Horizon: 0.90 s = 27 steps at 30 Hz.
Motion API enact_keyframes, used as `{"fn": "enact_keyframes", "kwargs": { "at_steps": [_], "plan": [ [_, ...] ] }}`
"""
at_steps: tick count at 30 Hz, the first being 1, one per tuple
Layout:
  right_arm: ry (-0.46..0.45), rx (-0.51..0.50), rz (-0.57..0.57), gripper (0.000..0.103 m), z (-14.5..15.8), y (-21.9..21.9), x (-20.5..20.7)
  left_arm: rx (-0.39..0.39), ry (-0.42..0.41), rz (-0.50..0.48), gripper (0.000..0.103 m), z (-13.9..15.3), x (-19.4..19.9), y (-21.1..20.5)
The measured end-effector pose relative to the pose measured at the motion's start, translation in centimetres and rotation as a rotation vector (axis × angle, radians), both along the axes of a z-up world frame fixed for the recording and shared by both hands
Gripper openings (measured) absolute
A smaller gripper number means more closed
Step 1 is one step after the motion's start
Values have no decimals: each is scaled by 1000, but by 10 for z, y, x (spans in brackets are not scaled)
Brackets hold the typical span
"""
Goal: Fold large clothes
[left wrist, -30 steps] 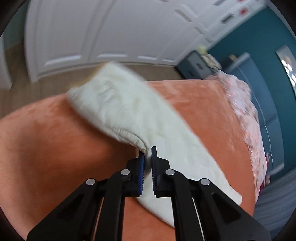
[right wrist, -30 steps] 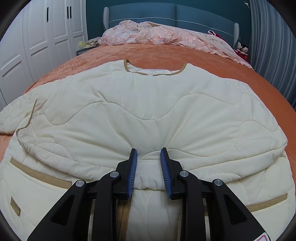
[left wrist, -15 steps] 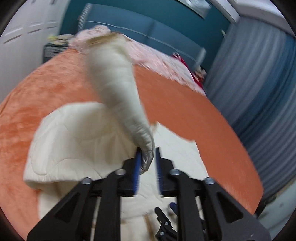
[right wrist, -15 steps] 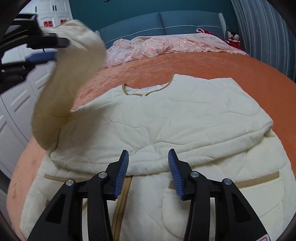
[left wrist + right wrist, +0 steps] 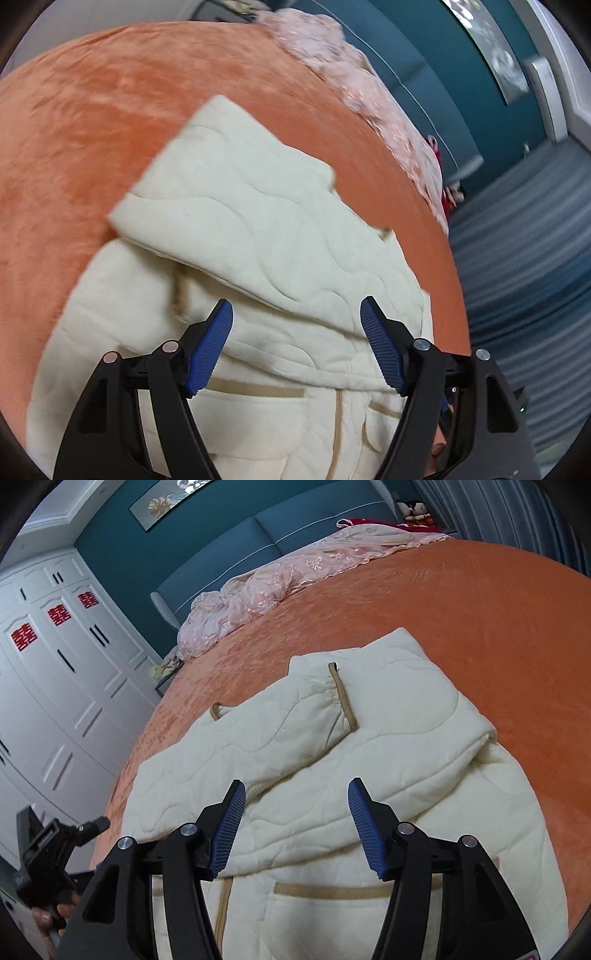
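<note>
Since half a second ago the left gripper (image 5: 297,347) has let go of the sleeve it was swinging through the air: that tan-cuffed quilted sleeve (image 5: 295,720) now lies folded across the chest of the cream quilted padded jacket (image 5: 369,775), and the blue-padded fingers stand spread wide with nothing between them. The right gripper (image 5: 297,825) is likewise spread and empty, its gap wider than before, hovering above the jacket's lower front near the tan pocket trim (image 5: 332,890).

The jacket lies flat on the orange plush bedspread (image 5: 461,609), collar toward the blue upholstered headboard (image 5: 258,542), both sleeves turned in over the body. A crumpled pink lace cover (image 5: 277,583) sits well beyond it, and white wardrobe doors (image 5: 55,664) stand to the side.

My judgement is that the sleeve stage is done and the hem-to-collar fold is next. The padding looks soft, bulky and fairly light, likely springy enough to puff back open, and the stacked layers may slide on one another. Taking hold at the two bottom hem corners, pinching all layers deeply, seems the safest grip.
</note>
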State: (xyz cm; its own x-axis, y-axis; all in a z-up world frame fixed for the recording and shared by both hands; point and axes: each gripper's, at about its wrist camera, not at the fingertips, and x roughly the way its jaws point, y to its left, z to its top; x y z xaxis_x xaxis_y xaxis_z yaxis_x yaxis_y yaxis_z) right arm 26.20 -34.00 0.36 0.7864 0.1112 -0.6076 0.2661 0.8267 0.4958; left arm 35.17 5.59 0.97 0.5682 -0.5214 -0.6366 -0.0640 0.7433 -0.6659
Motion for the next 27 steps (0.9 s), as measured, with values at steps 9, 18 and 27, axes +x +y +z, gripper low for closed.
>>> {"fn": "enact_keyframes", "kwargs": {
  "at_steps": [9, 18, 27],
  "plan": [
    [115, 139, -201, 59, -37, -25, 50, -175, 123, 204, 68, -40, 23, 65],
    [-102, -90, 35, 6, 52, 14, 37, -6, 96, 217, 12, -25, 33, 68],
    [85, -202, 83, 5, -13, 3, -5, 237, 76, 146, 11, -32, 17, 50]
  ]
}}
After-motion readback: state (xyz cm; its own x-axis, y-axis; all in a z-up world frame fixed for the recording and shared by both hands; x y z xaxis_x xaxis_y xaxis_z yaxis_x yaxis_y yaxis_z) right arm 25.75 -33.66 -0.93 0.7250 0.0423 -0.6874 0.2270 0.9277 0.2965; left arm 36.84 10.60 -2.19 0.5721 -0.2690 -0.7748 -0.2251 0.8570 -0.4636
